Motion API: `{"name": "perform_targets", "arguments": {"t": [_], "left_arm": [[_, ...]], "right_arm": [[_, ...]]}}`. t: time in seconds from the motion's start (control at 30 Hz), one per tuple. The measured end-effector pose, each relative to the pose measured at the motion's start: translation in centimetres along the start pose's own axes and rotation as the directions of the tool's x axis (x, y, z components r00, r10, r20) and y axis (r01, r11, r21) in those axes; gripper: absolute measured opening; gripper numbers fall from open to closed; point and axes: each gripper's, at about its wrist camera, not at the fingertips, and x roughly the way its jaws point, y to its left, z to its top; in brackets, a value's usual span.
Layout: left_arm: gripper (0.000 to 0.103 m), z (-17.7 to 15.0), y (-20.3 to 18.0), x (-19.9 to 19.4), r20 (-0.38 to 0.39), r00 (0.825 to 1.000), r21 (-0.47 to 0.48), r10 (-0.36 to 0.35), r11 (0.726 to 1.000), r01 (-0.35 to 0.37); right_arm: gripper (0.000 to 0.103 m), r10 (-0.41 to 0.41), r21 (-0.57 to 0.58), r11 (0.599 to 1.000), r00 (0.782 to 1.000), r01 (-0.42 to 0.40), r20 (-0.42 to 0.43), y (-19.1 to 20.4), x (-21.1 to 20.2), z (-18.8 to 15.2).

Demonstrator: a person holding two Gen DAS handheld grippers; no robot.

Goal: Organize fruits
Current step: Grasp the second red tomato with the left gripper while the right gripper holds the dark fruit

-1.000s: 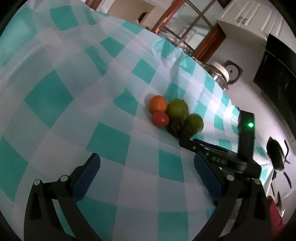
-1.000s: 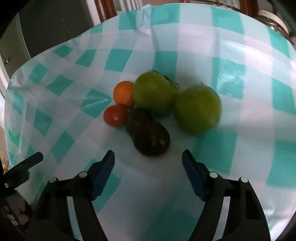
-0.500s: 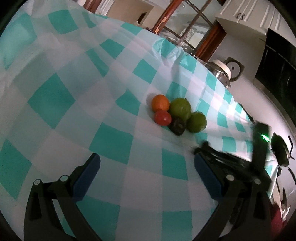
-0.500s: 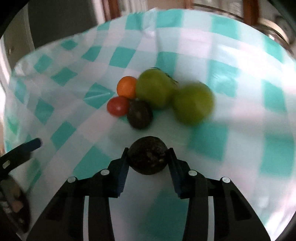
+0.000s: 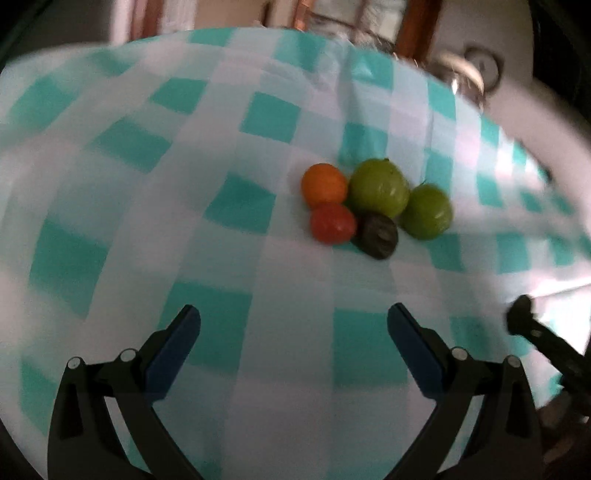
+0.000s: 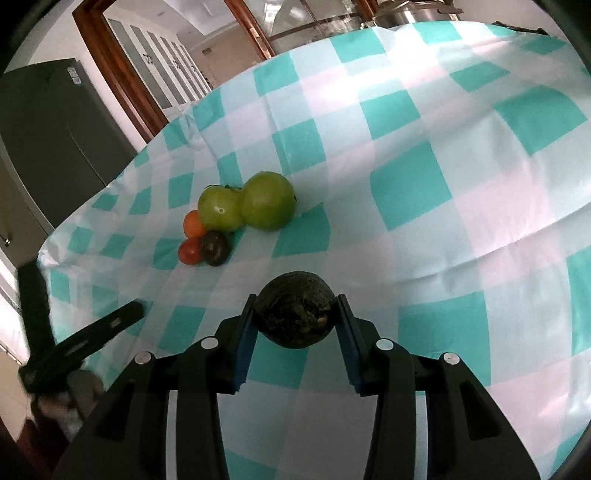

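Observation:
A cluster of fruit lies on the teal-and-white checked tablecloth (image 5: 229, 258): an orange fruit (image 5: 324, 184), a red tomato (image 5: 332, 228), a small dark fruit (image 5: 379, 236) and two green fruits (image 5: 379, 187) (image 5: 426, 212). My left gripper (image 5: 293, 332) is open and empty, short of the cluster. My right gripper (image 6: 295, 314) is shut on a dark round fruit (image 6: 295, 309), held above the cloth, right of the cluster (image 6: 236, 221).
The left gripper shows at the lower left of the right wrist view (image 6: 81, 347). The right gripper shows at the right edge of the left wrist view (image 5: 546, 350). A cabinet with wood-framed glass (image 6: 258, 33) and a metal pot (image 6: 410, 11) stand behind the table.
My right gripper closed on a dark round fruit from the cluster and pulled back to the right with it. My left gripper stayed open and swung to face the cluster.

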Motion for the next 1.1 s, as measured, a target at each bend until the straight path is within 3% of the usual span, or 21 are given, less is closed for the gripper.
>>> {"name": "perform_targets", "arguments": {"t": [0.1,0.13,0.37,0.57,0.63,0.77,0.83,0.93,1.1], "left_arm": [[0.079,1.7,-1.5,2.7,-0.085,0.996,0.149,0.025,0.989,-0.012],[0.068,2.0,-2.1,3.6,-0.103,0.994,0.207,0.043,0.978,-0.021],[0.065,4.2,-3.5,6.0,-0.083,0.996,0.317,0.042,0.948,-0.014],[0.057,5.0,-3.6,6.8,-0.081,0.996,0.306,-0.028,0.951,0.052],[0.041,4.9,-3.7,6.8,-0.07,0.997,0.305,-0.029,0.951,0.049],[0.04,3.9,-3.8,5.3,-0.033,0.999,0.285,-0.033,0.958,0.041],[0.04,2.4,-3.7,3.3,-0.002,1.0,0.242,-0.016,0.97,0.016],[0.04,-1.2,-3.2,-0.7,0.008,0.998,0.151,-0.065,0.986,0.064],[0.04,-6.8,-2.4,-4.4,-0.01,0.992,0.047,-0.128,0.991,0.129]], "right_arm": [[0.042,0.006,0.0,1.0,1.0,-0.006,-0.007,-0.1,-0.2,-0.1],[0.042,0.005,-0.002,1.0,1.0,-0.005,-0.011,0.0,-0.2,-0.1],[0.042,0.008,-0.004,1.0,1.0,-0.008,-0.024,0.0,0.2,-0.2],[0.042,0.011,-0.008,1.0,0.999,-0.011,-0.032,0.1,0.3,-0.2],[0.042,0.012,-0.006,1.0,0.999,-0.012,-0.032,0.1,0.3,-0.2],[0.042,0.018,-0.002,1.0,1.0,-0.018,-0.025,0.0,0.2,-0.2],[0.042,0.017,0.0,1.0,1.0,-0.017,-0.024,0.0,0.2,-0.2],[0.042,0.017,-0.001,1.0,1.0,-0.017,-0.022,0.0,0.2,-0.2],[0.042,0.019,-0.006,1.0,1.0,-0.019,-0.025,0.1,0.2,-0.2]]}}
